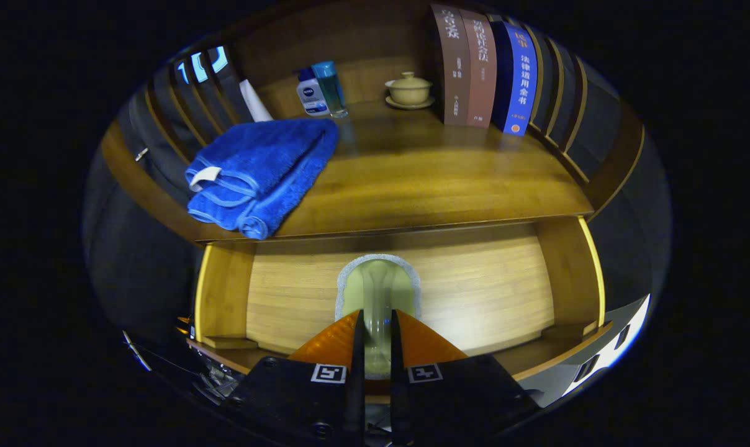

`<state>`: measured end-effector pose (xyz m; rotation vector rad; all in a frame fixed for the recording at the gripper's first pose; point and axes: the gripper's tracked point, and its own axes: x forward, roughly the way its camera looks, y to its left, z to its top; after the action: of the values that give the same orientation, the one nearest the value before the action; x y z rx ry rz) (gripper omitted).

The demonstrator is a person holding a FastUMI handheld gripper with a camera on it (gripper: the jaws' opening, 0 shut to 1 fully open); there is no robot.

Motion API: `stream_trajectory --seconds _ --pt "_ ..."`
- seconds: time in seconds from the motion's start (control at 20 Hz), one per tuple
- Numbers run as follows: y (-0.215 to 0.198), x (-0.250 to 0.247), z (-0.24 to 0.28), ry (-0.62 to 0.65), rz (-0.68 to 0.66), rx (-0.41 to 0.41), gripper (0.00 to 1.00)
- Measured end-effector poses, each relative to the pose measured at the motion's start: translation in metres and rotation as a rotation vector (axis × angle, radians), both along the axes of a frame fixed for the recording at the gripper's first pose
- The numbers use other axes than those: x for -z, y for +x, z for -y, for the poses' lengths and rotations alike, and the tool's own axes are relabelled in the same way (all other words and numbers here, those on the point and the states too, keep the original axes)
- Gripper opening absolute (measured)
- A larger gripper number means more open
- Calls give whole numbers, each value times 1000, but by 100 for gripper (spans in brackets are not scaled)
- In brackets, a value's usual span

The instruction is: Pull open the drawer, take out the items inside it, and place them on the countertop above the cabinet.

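Warm brown wood runs across the whole scene: a cabinet whose worktop (424,167) carries a row of things, with the pulled-open drawer (474,292) below it. At the left, dark slatted chair backs (189,93) stand behind the worktop against the dim booth. A folded blue towel (260,174) lies on the worktop's left part, one corner hanging over the front edge above the drawer. Behind the towel stand a small white bottle (311,93) and a taller teal bottle (331,87), touching or nearly so. Further right, near the back, a pale lidded cup (408,88) sits on its saucer. Beside it three upright books (483,68) stand together, two brown and one blue, with more dark slats to their right.

The drawer's floor is pale wood grain, with darker side walls at left and right. In its middle lies a pale greenish item with a grey rim (378,292), reaching back toward the cabinet. The claw (375,329) is closed on this item: its two fingers (357,347) press its near, narrow part from both sides, just over the drawer's front edge.
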<state>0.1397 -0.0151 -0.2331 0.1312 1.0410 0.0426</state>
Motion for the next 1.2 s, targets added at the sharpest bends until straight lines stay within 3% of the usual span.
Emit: stream_trajectory --seconds 0.15,0.3,0.65,1.05,1.2 --pt "16 -33 3 8 41 2 21" --pt "58 -50 14 -25 73 21 21" --pt "144 -31 26 -76 29 43 21" --pt "174 -13 22 -111 -5 -1 21" --pt "176 -13 22 -109 -3 7 25"
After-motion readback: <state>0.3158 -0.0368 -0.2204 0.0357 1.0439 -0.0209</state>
